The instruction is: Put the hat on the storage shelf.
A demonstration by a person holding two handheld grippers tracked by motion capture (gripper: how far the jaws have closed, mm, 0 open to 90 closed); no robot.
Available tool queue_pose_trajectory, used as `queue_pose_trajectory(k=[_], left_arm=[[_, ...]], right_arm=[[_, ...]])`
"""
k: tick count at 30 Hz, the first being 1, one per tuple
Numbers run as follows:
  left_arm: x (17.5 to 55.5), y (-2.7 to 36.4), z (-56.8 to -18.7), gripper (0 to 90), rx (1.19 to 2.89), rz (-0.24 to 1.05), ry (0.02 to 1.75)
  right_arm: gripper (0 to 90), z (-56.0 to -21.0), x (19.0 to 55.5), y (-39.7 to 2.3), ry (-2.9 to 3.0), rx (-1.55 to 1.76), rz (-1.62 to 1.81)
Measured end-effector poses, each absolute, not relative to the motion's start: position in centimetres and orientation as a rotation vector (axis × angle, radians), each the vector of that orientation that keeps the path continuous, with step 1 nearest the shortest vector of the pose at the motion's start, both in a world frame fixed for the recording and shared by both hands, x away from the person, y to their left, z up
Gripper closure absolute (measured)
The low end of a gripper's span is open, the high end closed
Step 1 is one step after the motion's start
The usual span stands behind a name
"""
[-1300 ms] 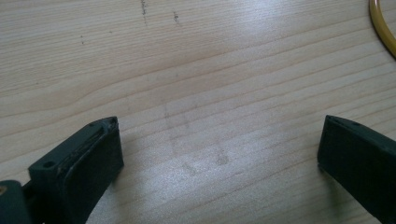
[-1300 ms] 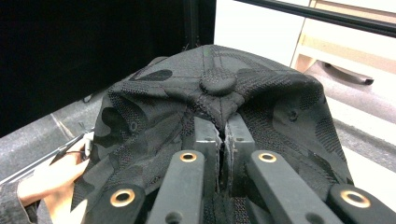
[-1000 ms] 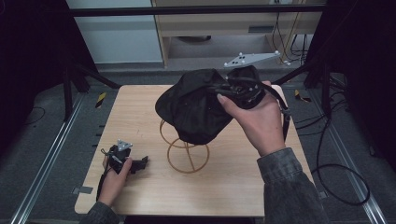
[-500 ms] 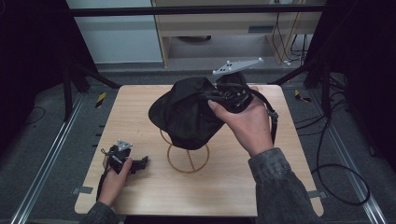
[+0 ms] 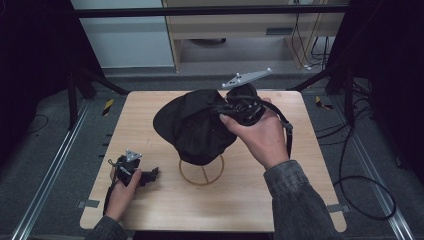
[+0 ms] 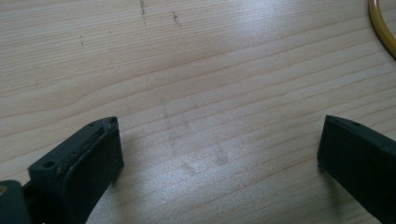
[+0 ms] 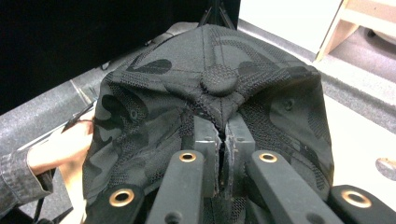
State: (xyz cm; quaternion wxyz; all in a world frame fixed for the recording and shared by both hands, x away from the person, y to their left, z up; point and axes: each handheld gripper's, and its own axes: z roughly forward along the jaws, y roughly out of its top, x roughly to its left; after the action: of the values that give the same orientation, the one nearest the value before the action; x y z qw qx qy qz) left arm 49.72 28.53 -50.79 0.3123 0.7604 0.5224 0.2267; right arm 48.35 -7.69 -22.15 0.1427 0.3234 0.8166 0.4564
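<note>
A black camouflage cap (image 5: 192,127) hangs over a gold wire stand (image 5: 202,173) at the middle of the wooden table (image 5: 145,110). It hides the stand's upper part. My right gripper (image 5: 222,111) is shut on the cap's fabric just below the top button (image 7: 219,79); in the right gripper view the jaws (image 7: 222,140) meet with cloth pinched between them. My left gripper (image 5: 150,175) rests low on the table at the front left, open, with bare wood between its jaws (image 6: 219,149). The stand's gold base ring (image 6: 380,23) shows at the far right edge.
Black frame poles stand at the table's back corners. Cables (image 5: 360,185) lie on the floor to the right, and a metal rail (image 5: 50,170) runs along the left. A low wooden shelf (image 5: 235,30) stands behind the table.
My right hand has carried the cap left and down, so it now sits lower over the wire stand. The left hand has stayed in place.
</note>
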Motion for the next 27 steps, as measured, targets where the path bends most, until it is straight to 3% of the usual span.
queue_pose_trajectory(k=[27], left_arm=[[49.7,28.5,-50.8,0.0,2.006,0.598,1.378]], right_arm=[[86.0,-23.7,48.7,-6.8,2.424,0.942,1.243]])
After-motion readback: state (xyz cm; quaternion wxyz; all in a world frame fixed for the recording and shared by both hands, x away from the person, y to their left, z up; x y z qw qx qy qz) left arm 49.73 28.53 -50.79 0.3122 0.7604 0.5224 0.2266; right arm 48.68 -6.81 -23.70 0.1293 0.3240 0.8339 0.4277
